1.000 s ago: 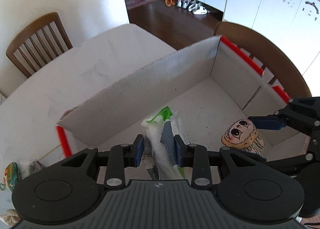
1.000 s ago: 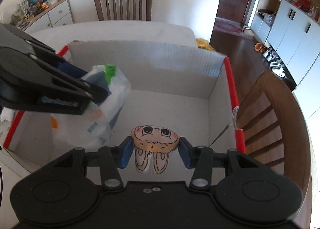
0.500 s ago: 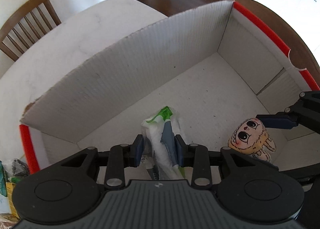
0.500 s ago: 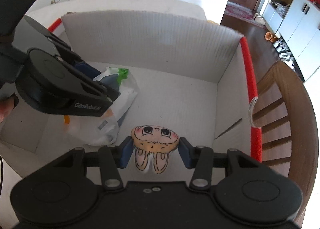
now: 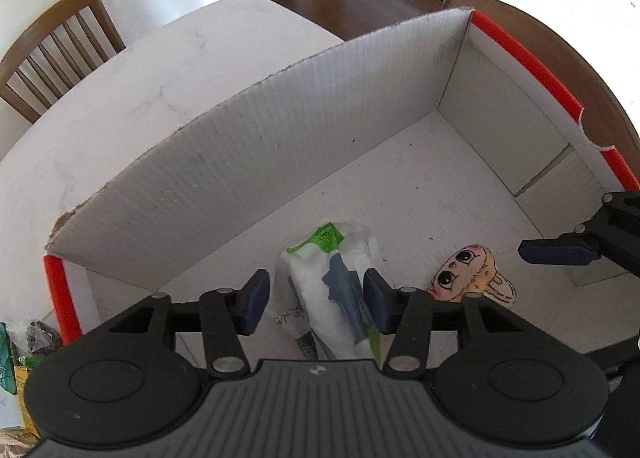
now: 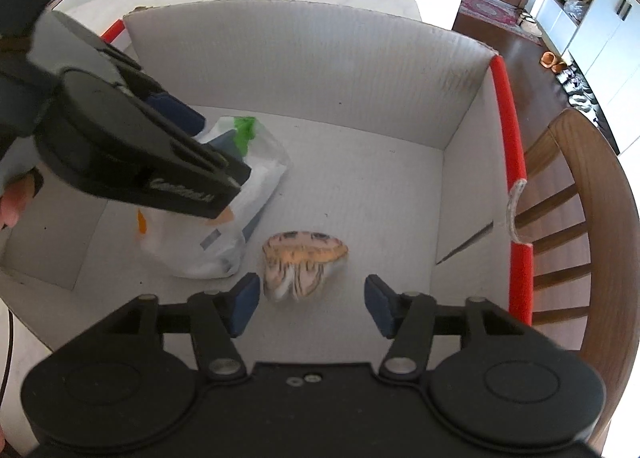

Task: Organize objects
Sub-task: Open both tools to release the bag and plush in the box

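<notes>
A white cardboard box (image 5: 248, 162) with red edge strips stands on the table. Inside it lies a white plastic pack with a green tab (image 5: 332, 290), also in the right wrist view (image 6: 240, 194). My left gripper (image 5: 316, 300) is open, its jaws apart either side of the pack. A small bunny-face plush (image 6: 304, 262) lies on the box floor, blurred, just ahead of my open right gripper (image 6: 310, 306). The plush also shows in the left wrist view (image 5: 468, 274), below a right fingertip (image 5: 556, 252).
Wooden chairs stand at the table's far left (image 5: 52, 46) and beside the box's right wall (image 6: 580, 218). Packets (image 5: 20, 354) lie on the table left of the box. The box walls (image 6: 312, 70) rise around both grippers.
Both grippers have opened. The left let go of the pack, which now rests on the box floor. The right released the bunny plush, which dropped onto the floor.
</notes>
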Tool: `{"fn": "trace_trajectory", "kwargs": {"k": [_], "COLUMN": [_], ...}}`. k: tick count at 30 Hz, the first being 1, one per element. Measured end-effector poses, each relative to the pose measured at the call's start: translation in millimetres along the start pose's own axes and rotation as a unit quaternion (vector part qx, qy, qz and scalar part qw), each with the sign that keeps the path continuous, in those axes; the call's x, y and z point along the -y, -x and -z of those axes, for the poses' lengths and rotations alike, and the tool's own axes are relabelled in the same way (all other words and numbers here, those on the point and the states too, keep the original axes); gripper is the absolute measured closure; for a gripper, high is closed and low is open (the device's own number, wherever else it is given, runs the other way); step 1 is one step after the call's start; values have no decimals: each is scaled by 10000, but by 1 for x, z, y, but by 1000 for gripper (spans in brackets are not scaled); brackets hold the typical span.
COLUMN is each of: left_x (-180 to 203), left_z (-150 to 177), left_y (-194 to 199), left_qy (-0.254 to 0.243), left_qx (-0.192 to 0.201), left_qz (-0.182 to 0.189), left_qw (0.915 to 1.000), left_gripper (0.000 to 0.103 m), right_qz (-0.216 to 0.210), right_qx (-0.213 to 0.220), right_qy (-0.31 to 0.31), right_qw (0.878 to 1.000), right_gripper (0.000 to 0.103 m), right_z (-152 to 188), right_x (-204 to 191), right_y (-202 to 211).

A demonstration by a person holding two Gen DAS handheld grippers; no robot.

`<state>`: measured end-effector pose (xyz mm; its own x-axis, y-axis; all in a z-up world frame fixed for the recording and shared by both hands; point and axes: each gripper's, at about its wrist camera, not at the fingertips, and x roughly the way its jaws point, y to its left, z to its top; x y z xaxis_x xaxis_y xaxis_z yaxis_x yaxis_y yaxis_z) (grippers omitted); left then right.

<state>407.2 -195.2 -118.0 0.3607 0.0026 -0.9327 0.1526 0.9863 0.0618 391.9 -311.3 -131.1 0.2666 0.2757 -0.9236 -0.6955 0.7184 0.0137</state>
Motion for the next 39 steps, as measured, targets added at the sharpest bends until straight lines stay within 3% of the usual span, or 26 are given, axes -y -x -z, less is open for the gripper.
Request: {"fn": "trace_trajectory", "kwargs": {"k": [14,18,28,36,39], "left_x": [-11,-15,-33,-68,-82], "left_z": [21,31,71,108,122], "left_y": [66,92,146,172,179], "left_qy": [287,318,433,561,581], "left_qx": [648,890,1451,1753,1808], "left_qz": [253,213,132,155,145], "left_qw": [9972,9953,9884,9828,9817], "left_gripper": [49,49,49,39,36], "right_qz": [-163,-196,119,142,35], "right_qx": [631,832,1520,1837,1905], "right_qy": [-338,-400,-225,-431,-569], "right_qw": [9973,9955,9881,9819,9800], "right_gripper": [41,36,34,32,27], "right_z": [10,13,24,26,25], "right_x": [4,-2,-38,-75,-89], "right_y": [52,72,113,128,130]}}
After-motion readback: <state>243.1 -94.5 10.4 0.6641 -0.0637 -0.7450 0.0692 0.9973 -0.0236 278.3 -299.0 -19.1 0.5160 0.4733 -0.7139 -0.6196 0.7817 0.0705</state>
